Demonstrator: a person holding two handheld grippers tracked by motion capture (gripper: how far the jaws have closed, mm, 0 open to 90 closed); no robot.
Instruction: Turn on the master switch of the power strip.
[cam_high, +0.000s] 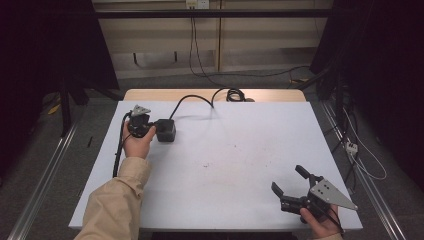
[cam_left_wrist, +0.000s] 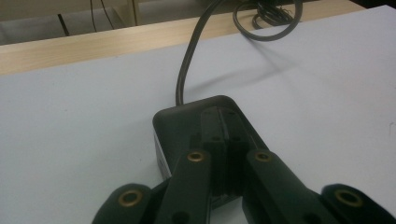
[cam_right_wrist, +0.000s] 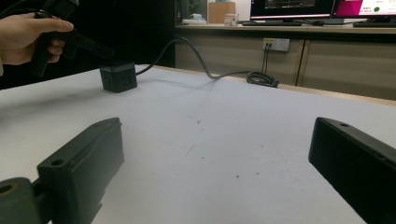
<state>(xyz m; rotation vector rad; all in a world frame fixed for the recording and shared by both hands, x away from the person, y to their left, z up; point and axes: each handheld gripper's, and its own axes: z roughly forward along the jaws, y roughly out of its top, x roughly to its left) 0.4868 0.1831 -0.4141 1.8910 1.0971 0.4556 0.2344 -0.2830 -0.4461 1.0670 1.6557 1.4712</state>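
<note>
The black box (cam_high: 165, 130) sits in the upper left part of the white table (cam_high: 225, 165) in the high view, well in from the left edge and a little below the far edge, where a strip of bare wood (cam_high: 150, 94) shows beyond the white surface. Its cord (cam_high: 192, 98) runs up and right from the box to a coil (cam_high: 234, 94) lying on that wooden strip.

The left gripper (cam_high: 152, 128) comes at the box from the left; in the left gripper view its jaws are pressed flat together, with nothing between them, and their tips lie over the top of the box (cam_left_wrist: 205, 126); whether they touch it cannot be told. The left hand (cam_high: 137, 145) holds that gripper just below the box.

The right gripper (cam_high: 289, 181) is in the lower right of the high view, close to the near edge and not far from the right edge. Its jaws stand wide apart, and the right gripper view shows bare table between them. The right hand (cam_high: 320, 225) reaches past the near edge.

Between the two grippers the middle of the table lies open, marked with faint specks (cam_high: 206, 165). The box (cam_right_wrist: 118, 77) is well apart from the right gripper.
</note>
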